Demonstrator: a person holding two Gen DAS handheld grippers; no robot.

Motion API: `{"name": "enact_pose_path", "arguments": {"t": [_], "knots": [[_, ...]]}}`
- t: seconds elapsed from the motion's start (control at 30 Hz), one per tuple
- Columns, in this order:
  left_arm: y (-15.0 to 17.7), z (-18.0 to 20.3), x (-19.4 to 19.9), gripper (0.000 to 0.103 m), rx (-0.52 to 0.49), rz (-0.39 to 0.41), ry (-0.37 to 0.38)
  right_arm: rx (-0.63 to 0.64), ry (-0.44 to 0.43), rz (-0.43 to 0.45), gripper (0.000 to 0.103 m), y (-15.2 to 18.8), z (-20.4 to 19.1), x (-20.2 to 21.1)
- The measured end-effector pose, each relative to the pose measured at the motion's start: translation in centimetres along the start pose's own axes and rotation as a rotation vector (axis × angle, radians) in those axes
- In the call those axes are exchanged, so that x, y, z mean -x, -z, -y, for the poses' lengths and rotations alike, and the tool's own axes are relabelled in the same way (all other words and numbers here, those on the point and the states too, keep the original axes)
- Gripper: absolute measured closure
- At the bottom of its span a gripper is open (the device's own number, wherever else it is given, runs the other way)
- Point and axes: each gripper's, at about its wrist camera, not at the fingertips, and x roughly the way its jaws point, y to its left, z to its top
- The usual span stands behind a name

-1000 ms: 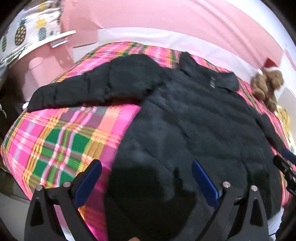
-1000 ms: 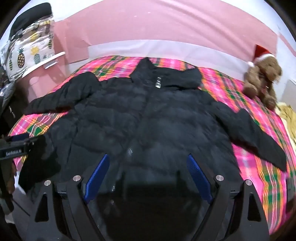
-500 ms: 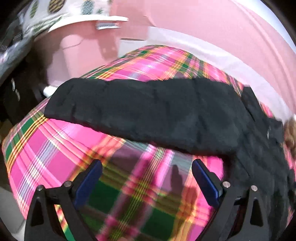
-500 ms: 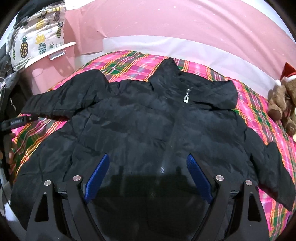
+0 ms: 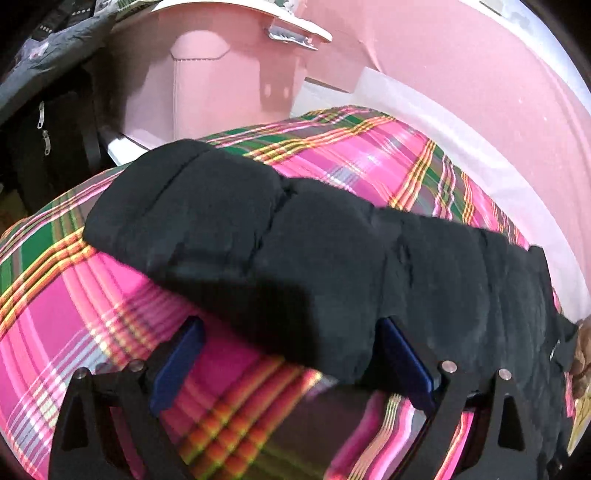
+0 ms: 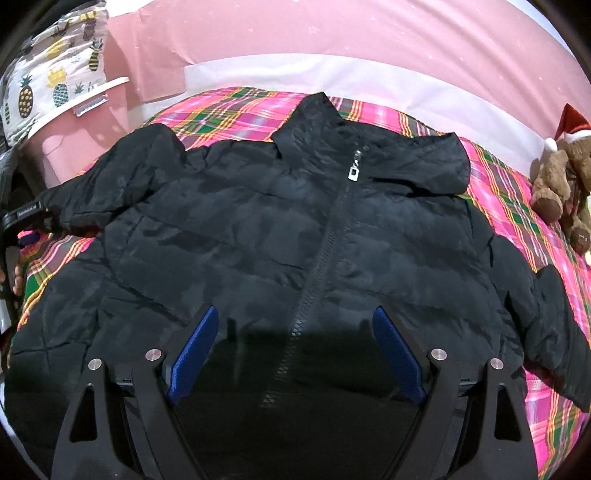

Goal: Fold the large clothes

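Note:
A black puffer jacket [image 6: 295,236] lies front-up and zipped on the pink plaid bedspread [image 6: 243,110], both sleeves spread out. My right gripper [image 6: 293,332] hovers open above the lower front, over the zipper. In the left wrist view the jacket's sleeve [image 5: 258,240] stretches across the bedspread [image 5: 70,295], cuff at the upper left. My left gripper [image 5: 290,350] is open and low; the near edge of the sleeve lies between its blue pads. The left gripper's body [image 6: 26,216] shows at the left edge of the right wrist view, by the sleeve end.
A brown teddy bear with a red hat [image 6: 561,177] sits on the bed at the right. A pink cabinet [image 5: 207,77] stands off the bed's left corner, with a pineapple-print cloth [image 6: 48,81] above it. A pink wall [image 6: 332,33] runs behind.
My left gripper has swung left from the jacket's hem to the sleeve and dropped close to it. My right gripper has moved forward over the jacket's front. Both stay open.

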Motion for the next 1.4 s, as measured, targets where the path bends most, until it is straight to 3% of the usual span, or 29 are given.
{"name": "enact_pose_path", "arguments": {"t": [0.1,0.2,0.27,0.37,0.7,1.0,1.23,1.4], "knots": [[-0.4,0.2,-0.3,0.014,-0.017,0.027,-0.014,-0.012,0.01,-0.004,0.018,0.2,0.5,-0.2],[-1.0,0.4,-0.5,0.04,-0.031,0.035,-0.006,-0.029,0.022,-0.004,0.018,0.5,1.2,-0.1],[-1.4,0.5,-0.7,0.069,-0.026,0.028,0.031,-0.041,0.026,-0.001,0.018,0.7,1.7,0.1],[-2.1,1.2,0.0,0.084,-0.045,0.045,0.025,-0.055,0.03,0.006,0.018,1.0,2.3,0.6],[-5.2,5.8,8.3,0.089,-0.133,0.163,0.132,-0.103,0.041,0.031,0.018,2.2,4.9,3.0],[-4.9,14.1,15.4,0.089,-0.275,0.224,0.276,-0.13,0.087,0.088,0.018,2.7,8.2,5.8],[-1.5,21.9,17.7,0.09,-0.398,0.176,0.432,-0.2,0.091,0.115,0.018,3.9,11.2,7.7],[2.6,27.5,16.4,0.09,-0.504,0.085,0.528,-0.266,0.08,0.122,0.018,5.2,13.4,8.1]]}}
